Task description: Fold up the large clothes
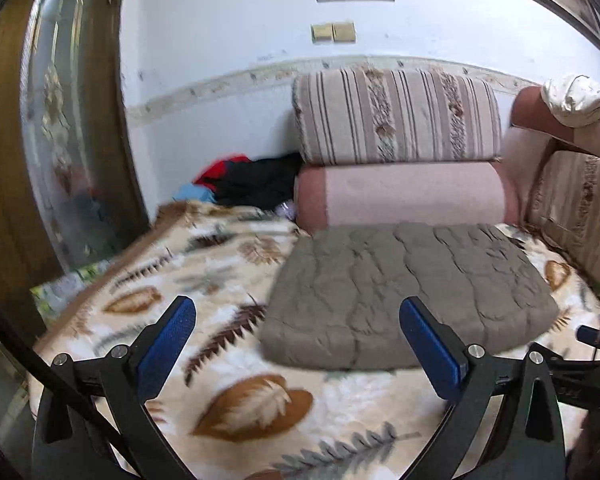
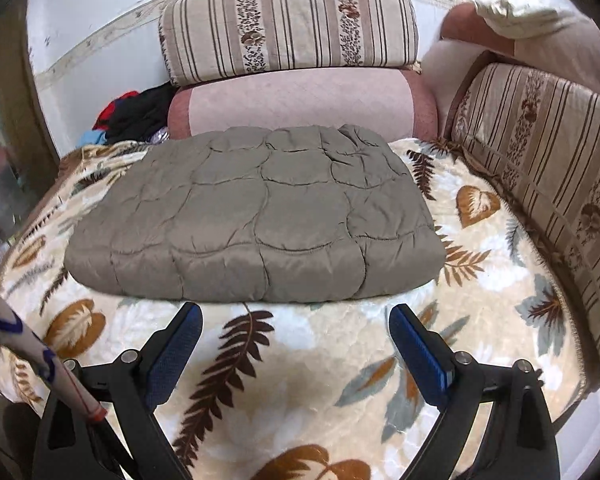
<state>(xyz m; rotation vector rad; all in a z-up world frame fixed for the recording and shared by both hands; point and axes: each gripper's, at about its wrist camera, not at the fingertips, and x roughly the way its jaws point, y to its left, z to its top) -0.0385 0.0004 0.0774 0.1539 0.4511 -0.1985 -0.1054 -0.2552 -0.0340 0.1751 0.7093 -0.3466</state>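
Note:
A grey-brown quilted garment (image 2: 256, 216) lies folded into a thick rectangle on the leaf-patterned blanket (image 2: 300, 380). In the left wrist view the same folded garment (image 1: 412, 292) sits ahead and to the right. My left gripper (image 1: 296, 312) is open, its blue pads (image 1: 168, 344) held above the blanket near the garment's front left corner, with nothing between them. My right gripper (image 2: 296, 320) is open too, just short of the garment's near edge, holding nothing.
A striped cushion (image 2: 288, 24) is stacked on a pink bolster (image 2: 300, 104) behind the garment. Another striped cushion (image 2: 540, 184) lines the right side. A pile of red, black and blue clothes (image 1: 244, 184) lies at the back left. A wooden door (image 1: 40, 140) stands left.

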